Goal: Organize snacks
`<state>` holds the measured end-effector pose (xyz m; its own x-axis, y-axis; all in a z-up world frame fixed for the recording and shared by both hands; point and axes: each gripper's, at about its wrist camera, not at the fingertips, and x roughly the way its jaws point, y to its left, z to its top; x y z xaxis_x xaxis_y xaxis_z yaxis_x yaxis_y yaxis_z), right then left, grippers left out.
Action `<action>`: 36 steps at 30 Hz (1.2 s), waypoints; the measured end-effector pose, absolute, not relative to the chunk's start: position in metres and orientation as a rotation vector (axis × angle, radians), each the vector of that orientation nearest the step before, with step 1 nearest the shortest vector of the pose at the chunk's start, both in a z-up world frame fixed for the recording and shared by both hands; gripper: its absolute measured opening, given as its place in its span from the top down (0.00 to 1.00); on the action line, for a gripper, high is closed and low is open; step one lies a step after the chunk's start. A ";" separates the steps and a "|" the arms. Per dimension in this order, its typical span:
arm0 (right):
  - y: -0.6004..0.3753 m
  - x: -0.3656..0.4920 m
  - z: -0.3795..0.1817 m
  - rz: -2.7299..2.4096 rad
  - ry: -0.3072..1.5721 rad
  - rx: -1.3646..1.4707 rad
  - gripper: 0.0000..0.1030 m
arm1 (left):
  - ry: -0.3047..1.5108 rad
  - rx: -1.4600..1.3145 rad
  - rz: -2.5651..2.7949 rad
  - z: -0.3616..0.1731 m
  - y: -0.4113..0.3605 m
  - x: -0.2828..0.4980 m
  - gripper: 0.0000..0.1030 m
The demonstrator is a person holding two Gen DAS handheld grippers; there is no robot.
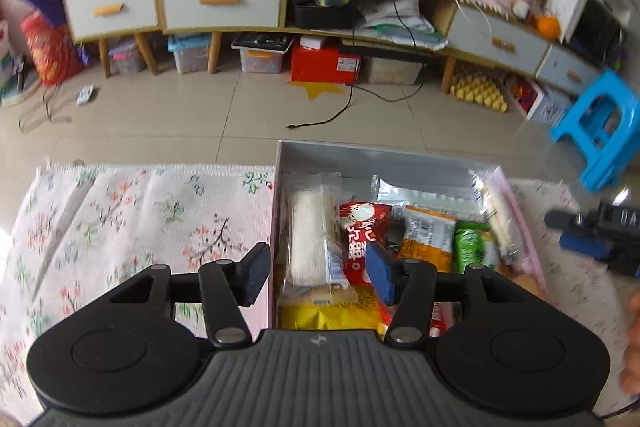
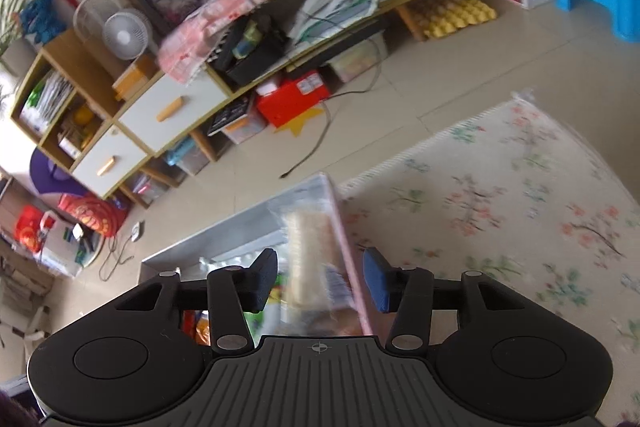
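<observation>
On the floral-clothed tabletop [image 1: 120, 211] stands the snack box [image 1: 360, 155] full of packets, above which the left claw [image 1: 318, 273] gapes wide and empty astride its left wall, and the right claw [image 2: 320, 277] likewise wide, holding nothing.

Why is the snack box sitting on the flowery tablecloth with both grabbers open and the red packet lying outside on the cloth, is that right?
Not quite: the red packet lies inside the snack box, among the other snacks, as the left wrist view shows. The rest holds: the box sits on the flowery tablecloth, and the left gripper and right gripper are both open.
</observation>
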<state>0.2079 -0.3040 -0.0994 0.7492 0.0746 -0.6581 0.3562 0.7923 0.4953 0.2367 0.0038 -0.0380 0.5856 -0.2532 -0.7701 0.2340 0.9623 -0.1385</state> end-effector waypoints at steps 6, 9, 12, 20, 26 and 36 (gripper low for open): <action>-0.293 0.168 -0.072 -0.158 0.719 0.662 0.48 | 0.883 -0.071 -0.211 -0.016 0.011 0.205 0.41; -0.276 0.147 -0.060 -0.132 0.736 0.650 0.44 | 0.873 -0.083 -0.167 -0.009 0.010 0.183 0.33; -0.253 0.121 -0.054 -0.116 0.762 0.613 0.34 | 0.890 -0.070 -0.116 -0.007 0.009 0.167 0.27; -0.209 0.054 -0.050 -0.146 0.786 0.435 0.18 | 0.858 -0.042 -0.036 0.002 0.011 0.111 0.08; -0.188 0.016 -0.051 -0.148 0.774 0.301 0.10 | 0.815 0.020 0.000 -0.001 0.007 0.078 0.06; -0.160 -0.015 -0.048 -0.125 0.717 0.085 0.06 | 0.746 0.102 0.015 -0.006 0.001 0.043 0.02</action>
<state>-0.0147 -0.1598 -0.0480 0.7470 -0.0853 -0.6593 0.1434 0.9891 0.0345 0.0428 0.0007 -0.0059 0.7347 0.0500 -0.6766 0.0225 0.9949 0.0979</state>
